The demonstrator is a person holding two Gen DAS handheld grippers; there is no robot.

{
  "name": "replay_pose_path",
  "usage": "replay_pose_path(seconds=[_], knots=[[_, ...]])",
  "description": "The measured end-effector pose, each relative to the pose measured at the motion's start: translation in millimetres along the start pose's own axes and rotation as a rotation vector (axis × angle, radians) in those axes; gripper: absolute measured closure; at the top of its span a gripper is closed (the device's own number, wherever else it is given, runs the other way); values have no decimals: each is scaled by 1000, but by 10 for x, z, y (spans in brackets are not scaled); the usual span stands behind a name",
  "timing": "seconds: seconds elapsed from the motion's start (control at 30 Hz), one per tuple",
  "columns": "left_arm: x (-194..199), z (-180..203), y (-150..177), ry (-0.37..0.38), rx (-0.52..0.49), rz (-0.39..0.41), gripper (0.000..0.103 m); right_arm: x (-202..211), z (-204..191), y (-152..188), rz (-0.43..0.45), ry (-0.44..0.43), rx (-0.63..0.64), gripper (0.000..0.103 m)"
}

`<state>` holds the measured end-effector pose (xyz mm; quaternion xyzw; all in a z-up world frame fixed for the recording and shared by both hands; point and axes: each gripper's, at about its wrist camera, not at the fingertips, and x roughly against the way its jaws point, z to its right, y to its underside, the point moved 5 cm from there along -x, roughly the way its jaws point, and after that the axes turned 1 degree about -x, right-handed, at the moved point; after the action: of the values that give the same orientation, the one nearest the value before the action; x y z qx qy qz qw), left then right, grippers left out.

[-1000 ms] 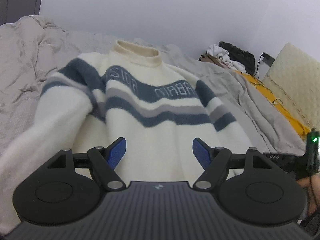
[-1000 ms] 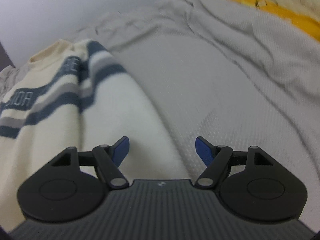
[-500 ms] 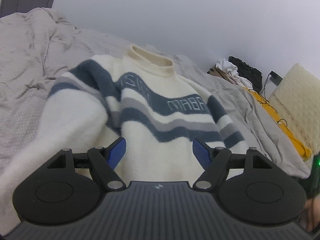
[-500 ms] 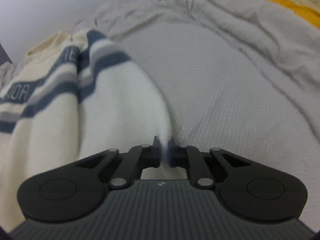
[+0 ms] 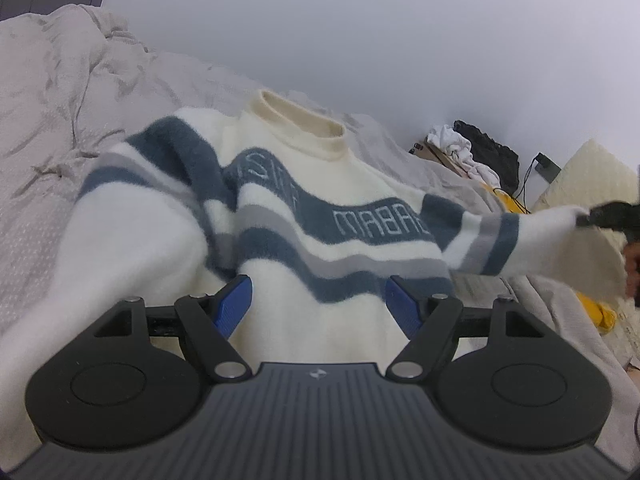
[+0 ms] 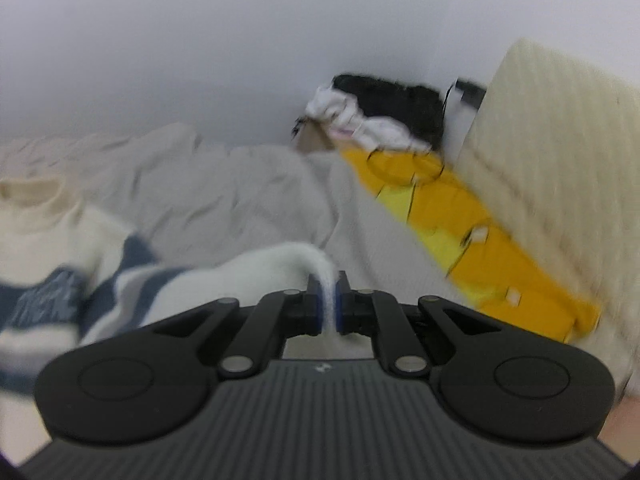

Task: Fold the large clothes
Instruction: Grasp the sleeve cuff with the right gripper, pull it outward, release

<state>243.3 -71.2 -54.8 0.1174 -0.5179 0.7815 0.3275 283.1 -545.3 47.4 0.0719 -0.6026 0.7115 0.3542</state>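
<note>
A cream sweater [image 5: 320, 216] with blue and grey wavy stripes lies face up on a grey bed, collar away from me. My left gripper [image 5: 320, 308] is open and empty above its lower body. My right gripper [image 6: 329, 306] is shut on the sweater's right sleeve [image 6: 276, 276] near the cuff. In the left wrist view that sleeve [image 5: 520, 240] is stretched out to the right and held off the bed by the right gripper [image 5: 588, 220]. The left sleeve [image 5: 120, 248] lies down the left side.
The grey bedsheet [image 5: 52, 128] is rumpled at the left. A yellow cloth [image 6: 472, 248] with cables, a cream quilted cushion [image 6: 560, 168] and a pile of white and black clothes [image 6: 372, 116] lie at the right by the wall.
My right gripper closed on the right sleeve, then lifted it and pulled it out to the right. The left gripper stayed open and moved closer over the sweater body.
</note>
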Motion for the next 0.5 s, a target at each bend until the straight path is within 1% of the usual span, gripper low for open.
replay_pose_path(seconds=[0.13,0.2,0.23,0.33,0.4,0.5], knots=[[-119,-51,-48,-2,-3,25,25,-544,29,-273,1,106,71,95],[-183,-78,-78,24,25,27,25,-843,122,-356,-7,158,58,95],[-219,-65,-118,33,21,36,25,-987,175,-386,-11,183,47,95],[-315,57,-191,32,-72,73,25,-1453,373,-445,-26,260,44,95],[-426,116,-183,34,-118,81,25,-1746,447,-426,-61,272,17,95],[-659,122,-100,48,-153,56,25,-2191,500,-232,-120,260,-23,95]])
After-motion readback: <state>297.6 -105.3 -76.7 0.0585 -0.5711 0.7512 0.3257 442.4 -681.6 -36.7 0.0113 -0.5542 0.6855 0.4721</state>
